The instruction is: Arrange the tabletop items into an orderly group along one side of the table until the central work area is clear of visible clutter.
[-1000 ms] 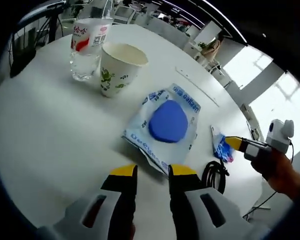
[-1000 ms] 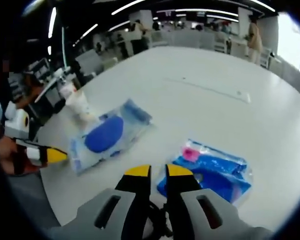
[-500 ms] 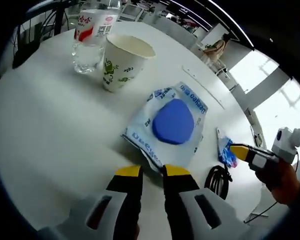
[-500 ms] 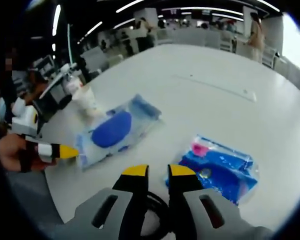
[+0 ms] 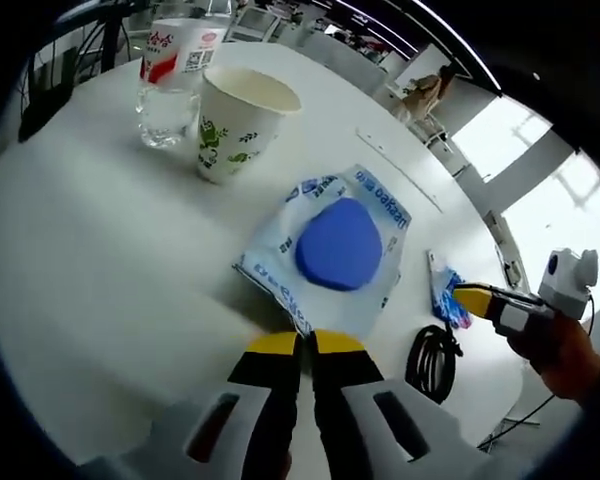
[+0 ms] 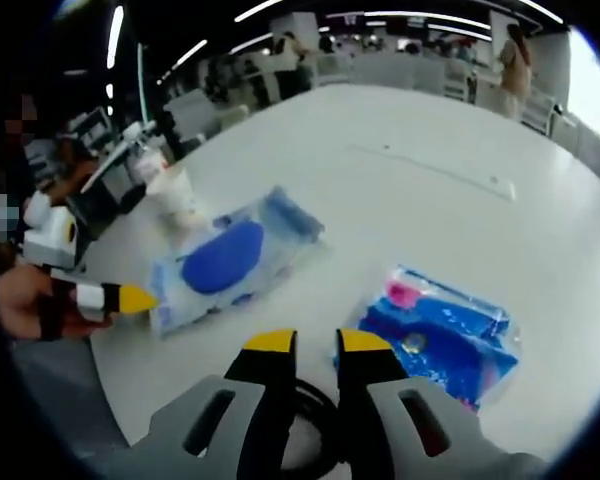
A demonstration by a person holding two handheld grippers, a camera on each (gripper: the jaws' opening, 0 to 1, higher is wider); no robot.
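A white-and-blue wipes pack (image 5: pixel 335 245) with a blue oval lid lies mid-table. My left gripper (image 5: pixel 305 342) has its jaws drawn together on the pack's near corner. From the right gripper view, the left gripper (image 6: pixel 130 298) touches the wipes pack (image 6: pixel 225 262) at its left edge. My right gripper (image 6: pixel 317 342) is open with nothing between its jaws, over a black cable coil (image 6: pixel 310 410). A blue plastic packet (image 6: pixel 440 335) lies just right of it. The right gripper (image 5: pixel 475 297) also appears beside the blue packet (image 5: pixel 446 297) and the cable coil (image 5: pixel 430 358).
A paper cup (image 5: pixel 238 125) with a green leaf print and a clear water bottle (image 5: pixel 172 85) stand together at the far left of the round white table (image 5: pixel 90 270). A thin pale strip (image 5: pixel 395 165) lies farther back. Office desks and people surround the table.
My left jaws have closed from wide apart onto the wipes pack's near corner. The right gripper has stayed open and hardly moved over the cable.
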